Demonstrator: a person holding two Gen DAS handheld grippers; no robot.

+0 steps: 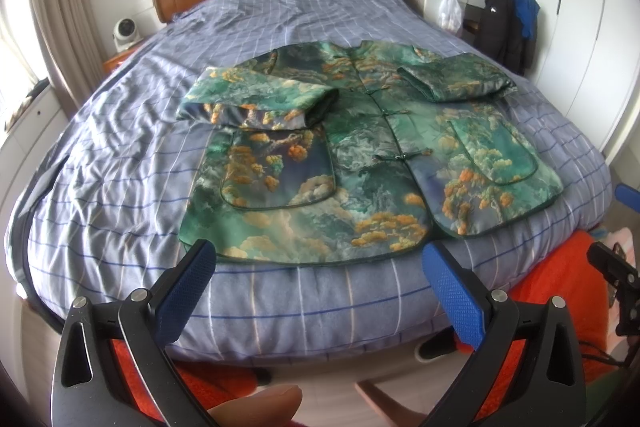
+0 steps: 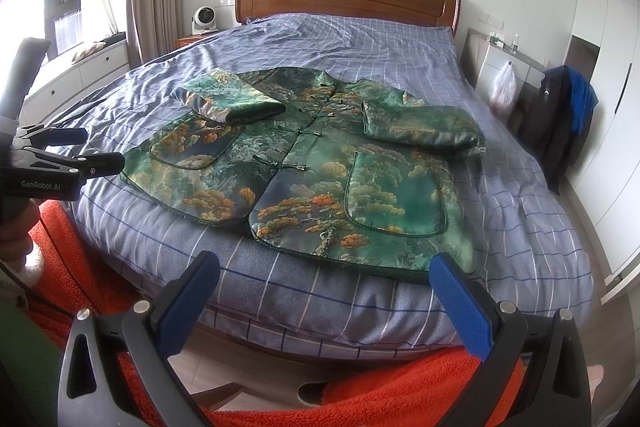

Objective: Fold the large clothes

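"GenRobot.AI" stands in white on the left tongs [image 2: 102, 163] body.

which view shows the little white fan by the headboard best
The right wrist view: the white fan faces the camera on the wooden bedside table, grille clear, well inside the frame. In the left wrist view the same fan sits near the warped left edge, with the bed's blue checked cover cutting off its base.

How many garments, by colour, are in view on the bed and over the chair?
Green patterned jacket on the bed, sleeves folded in: 1
Black jacket over the chair: 1
Blue garment over the chair: 1
Total: 3
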